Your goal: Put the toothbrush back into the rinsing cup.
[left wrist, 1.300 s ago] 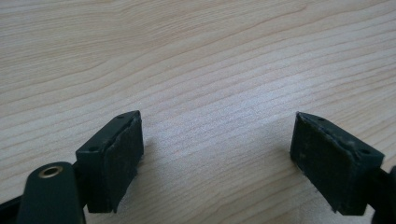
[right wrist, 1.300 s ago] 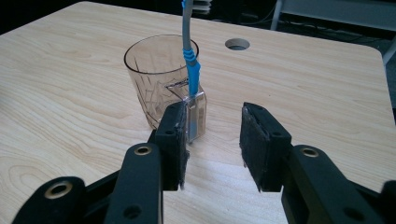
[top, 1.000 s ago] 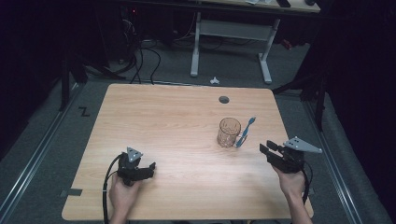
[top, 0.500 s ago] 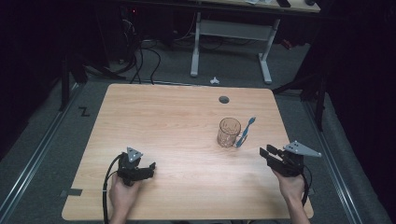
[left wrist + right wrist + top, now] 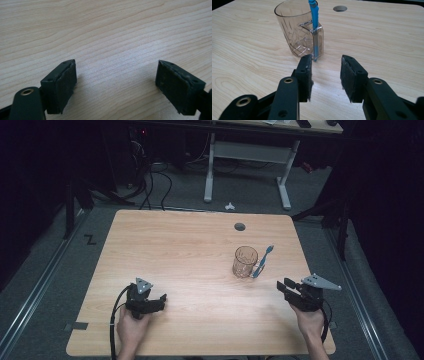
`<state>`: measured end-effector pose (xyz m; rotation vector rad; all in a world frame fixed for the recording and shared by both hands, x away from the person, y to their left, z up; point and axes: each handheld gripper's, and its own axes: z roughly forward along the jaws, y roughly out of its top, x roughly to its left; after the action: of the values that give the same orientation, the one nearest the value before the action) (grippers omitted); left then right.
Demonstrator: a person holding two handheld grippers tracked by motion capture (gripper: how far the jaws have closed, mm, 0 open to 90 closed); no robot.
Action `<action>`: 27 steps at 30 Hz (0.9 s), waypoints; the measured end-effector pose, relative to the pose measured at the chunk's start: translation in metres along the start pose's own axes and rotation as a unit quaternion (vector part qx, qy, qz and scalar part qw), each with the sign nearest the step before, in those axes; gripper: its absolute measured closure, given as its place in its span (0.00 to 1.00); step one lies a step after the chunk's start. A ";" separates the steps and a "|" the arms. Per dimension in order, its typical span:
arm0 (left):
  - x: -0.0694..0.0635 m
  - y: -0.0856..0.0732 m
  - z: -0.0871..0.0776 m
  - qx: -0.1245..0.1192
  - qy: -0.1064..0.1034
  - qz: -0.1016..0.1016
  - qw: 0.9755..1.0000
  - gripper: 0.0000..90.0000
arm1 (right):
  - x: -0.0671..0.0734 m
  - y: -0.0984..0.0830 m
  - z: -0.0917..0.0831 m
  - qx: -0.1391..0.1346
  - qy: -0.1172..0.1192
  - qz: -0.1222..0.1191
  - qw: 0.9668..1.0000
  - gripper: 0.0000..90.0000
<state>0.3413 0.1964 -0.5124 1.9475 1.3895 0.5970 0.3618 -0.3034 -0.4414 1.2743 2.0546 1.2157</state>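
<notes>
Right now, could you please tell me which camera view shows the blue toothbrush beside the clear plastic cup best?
The right gripper view: the blue toothbrush stands close ahead, its handle running along the handle of the clear plastic cup. The high view shows it whole but tiny, slanting beside the cup. The left gripper view faces bare wooden table.
</notes>
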 end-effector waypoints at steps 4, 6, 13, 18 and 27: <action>0.000 0.000 0.000 0.000 0.000 0.000 1.000 0.20 | -0.001 -0.003 0.003 0.005 0.000 0.000 1.000 0.68; 0.000 0.000 0.000 0.000 0.000 0.000 1.000 0.20 | -0.001 -0.004 0.004 0.006 0.000 0.002 1.000 0.69; 0.000 0.000 0.000 0.000 0.000 0.000 1.000 0.20 | 0.000 -0.009 0.009 0.016 -0.001 0.003 1.000 0.68; 0.000 0.000 0.000 0.000 0.000 0.000 1.000 0.20 | 0.000 -0.011 0.012 0.022 -0.001 0.003 1.000 0.68; 0.000 0.000 0.000 0.000 0.000 0.000 1.000 0.20 | 0.002 -0.015 0.018 0.035 -0.004 0.000 0.999 0.68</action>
<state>0.3413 0.1964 -0.5124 1.9474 1.3897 0.5970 0.3666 -0.2965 -0.4639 1.3081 2.1086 1.1442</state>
